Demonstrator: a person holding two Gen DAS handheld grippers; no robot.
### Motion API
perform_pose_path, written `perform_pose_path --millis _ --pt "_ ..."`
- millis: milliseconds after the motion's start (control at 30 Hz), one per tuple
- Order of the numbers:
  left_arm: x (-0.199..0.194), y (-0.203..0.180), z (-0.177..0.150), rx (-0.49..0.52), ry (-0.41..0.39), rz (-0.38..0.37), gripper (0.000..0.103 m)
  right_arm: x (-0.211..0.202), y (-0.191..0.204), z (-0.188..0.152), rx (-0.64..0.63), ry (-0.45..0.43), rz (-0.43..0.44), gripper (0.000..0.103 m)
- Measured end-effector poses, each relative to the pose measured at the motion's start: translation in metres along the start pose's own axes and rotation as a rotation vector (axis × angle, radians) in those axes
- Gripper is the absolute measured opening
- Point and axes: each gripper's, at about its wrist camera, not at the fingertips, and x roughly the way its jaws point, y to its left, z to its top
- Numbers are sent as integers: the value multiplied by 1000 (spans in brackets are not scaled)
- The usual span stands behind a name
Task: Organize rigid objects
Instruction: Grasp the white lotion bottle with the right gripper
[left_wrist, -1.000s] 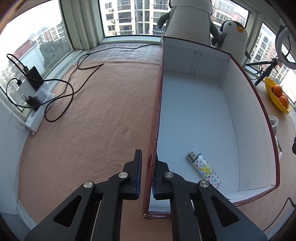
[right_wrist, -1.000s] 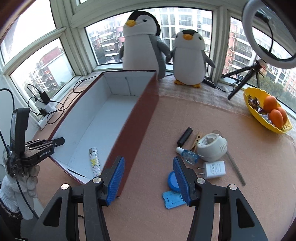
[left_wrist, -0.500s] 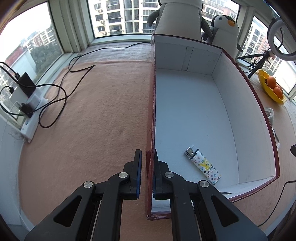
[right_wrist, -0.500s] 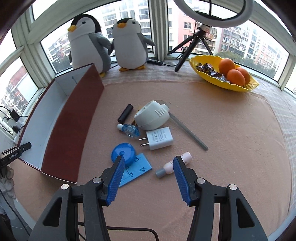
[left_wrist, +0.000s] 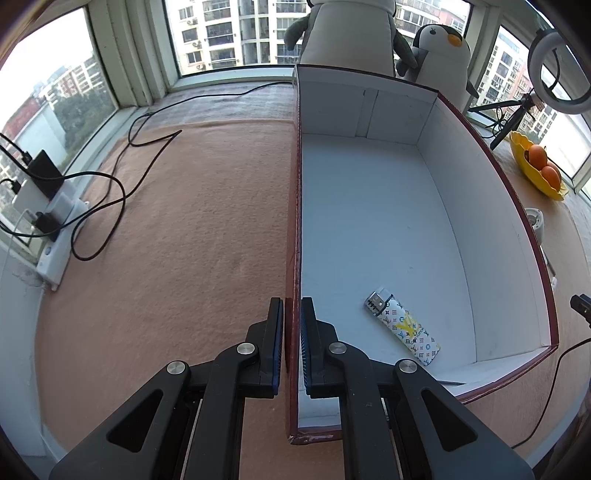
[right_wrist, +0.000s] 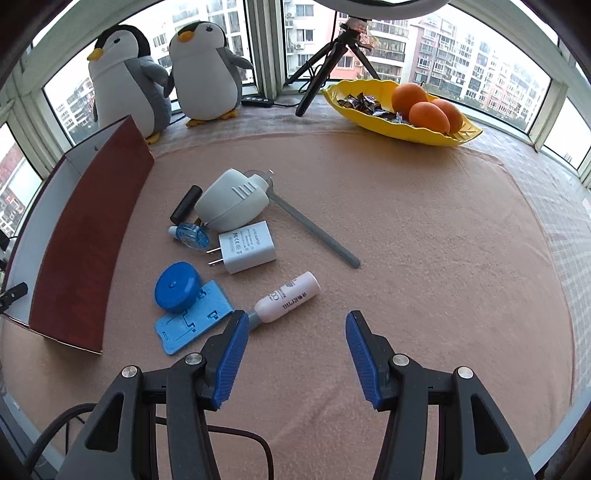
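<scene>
My left gripper (left_wrist: 291, 325) is shut on the left wall of a red box (left_wrist: 293, 206) with a white inside; a patterned lighter (left_wrist: 404, 326) lies on its floor. In the right wrist view the same box (right_wrist: 88, 243) stands at the left. Beside it on the mat lie a pink tube (right_wrist: 286, 297), a white charger plug (right_wrist: 245, 247), a blue round case (right_wrist: 176, 284), a blue flat holder (right_wrist: 192, 321), a grey-white device (right_wrist: 232, 199), a black cylinder (right_wrist: 186, 202) and a small blue bottle (right_wrist: 192, 235). My right gripper (right_wrist: 293, 334) is open, low over the mat just right of the tube's cap end, holding nothing.
Two penguin plush toys (right_wrist: 201, 70) stand behind the box. A yellow fruit dish (right_wrist: 402, 114) with oranges sits at the far right, a tripod (right_wrist: 325, 66) behind it. A grey stick (right_wrist: 317, 234) lies on the mat. Cables and a power strip (left_wrist: 55, 229) lie left of the box.
My right gripper has swung from the box's near corner rightward and down to the loose items, so the pink tube has come close to its left finger. The left gripper has kept its grip.
</scene>
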Motion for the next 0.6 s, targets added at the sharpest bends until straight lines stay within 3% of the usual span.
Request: perform_pose_path --millis 433,600 --pt "1 0 0 -11 2 5 8 51 -14 13 193 140 87 50" --pt "1 1 0 -17 2 8 8 64 -12 17 215 178 114 39"
